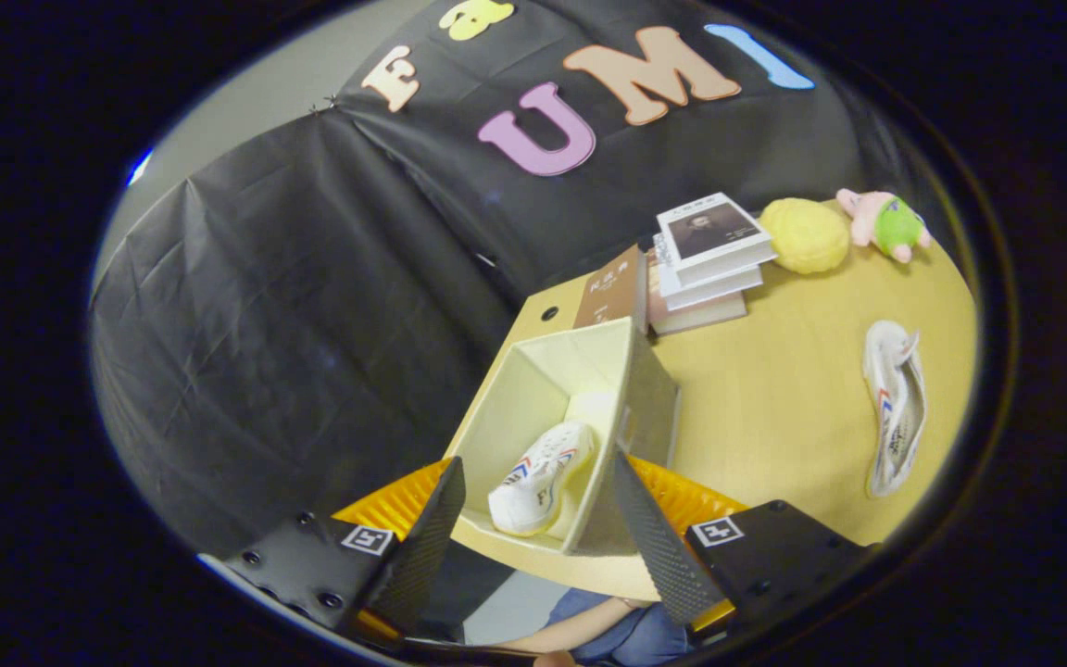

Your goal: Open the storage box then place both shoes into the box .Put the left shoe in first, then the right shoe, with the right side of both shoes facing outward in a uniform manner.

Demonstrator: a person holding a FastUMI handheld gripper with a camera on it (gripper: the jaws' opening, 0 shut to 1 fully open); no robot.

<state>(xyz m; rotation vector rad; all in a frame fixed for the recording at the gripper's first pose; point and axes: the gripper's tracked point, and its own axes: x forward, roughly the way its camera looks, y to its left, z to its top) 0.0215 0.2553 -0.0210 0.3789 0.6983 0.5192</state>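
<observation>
The claw (533,528) is being held spread, gripping nothing. One shoe (538,477) is lying in the open storage box (589,371) between its fingers. The other shoe (895,408) is lying well to the right on the bench (774,408), its long axis running away from the claw.

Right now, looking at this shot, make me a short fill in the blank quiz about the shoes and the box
1. One shoe already lies inside the open ____.
2. The other shoe lies on the ____, out of the storage box.
3. The gripper has its fingers ____, holding nothing.
4. Beyond the box stands a stack of ____.

Missing words: box; table; open; books
</observation>
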